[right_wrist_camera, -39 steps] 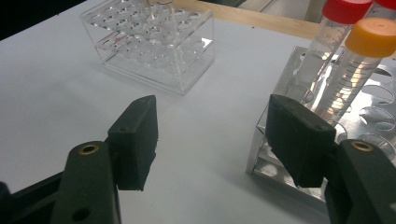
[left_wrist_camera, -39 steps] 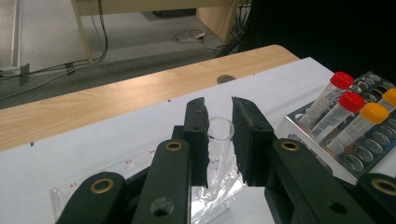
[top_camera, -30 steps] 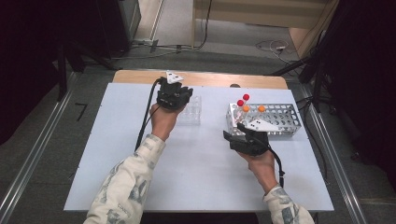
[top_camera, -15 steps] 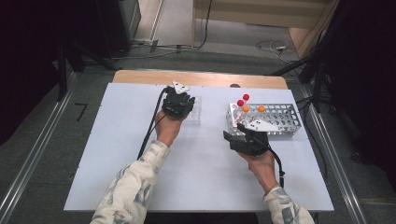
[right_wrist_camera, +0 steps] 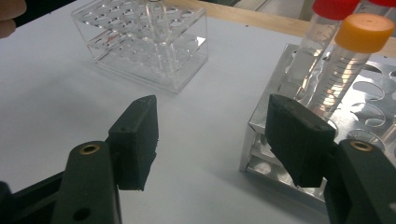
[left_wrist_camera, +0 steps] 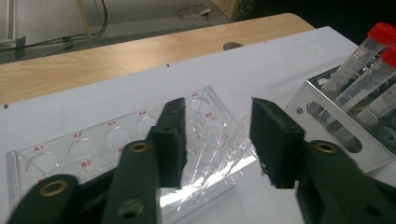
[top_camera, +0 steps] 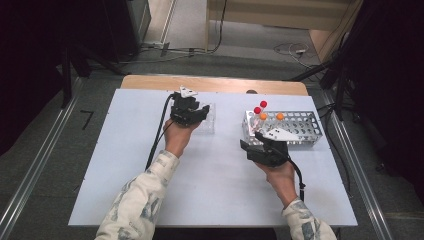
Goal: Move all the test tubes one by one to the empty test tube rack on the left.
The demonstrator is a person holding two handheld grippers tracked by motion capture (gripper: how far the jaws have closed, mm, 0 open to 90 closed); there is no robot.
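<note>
A: Rack (top_camera: 205, 118) of clear plastic is the landmark here, with holes lettered in red; where does the left gripper (left_wrist_camera: 217, 140) stand against it?

B: Right over its near edge. In the left gripper view the jaws have just been opening and now stand apart, with the rack's right-hand end seen through the gap. Nothing is pinched between them.

A: And from above?

B: The left gripper (top_camera: 189, 111) covers the rack's left part, the hand behind it.

A: The right gripper (right_wrist_camera: 212, 140)?

B: Well to the right of the clear rack and nearer the person, jaws wide apart, empty. Its right-hand jaw sits just in front of the metal rack's (right_wrist_camera: 261, 140) corner; I cannot tell if it touches.

A: What is in the metal rack (top_camera: 300, 131)?

B: Capped tubes, standing in the end nearest the clear rack: a red-capped tube (right_wrist_camera: 322, 32) and an orange-capped tube (right_wrist_camera: 350, 60) close by the right gripper (top_camera: 262, 145).
</note>
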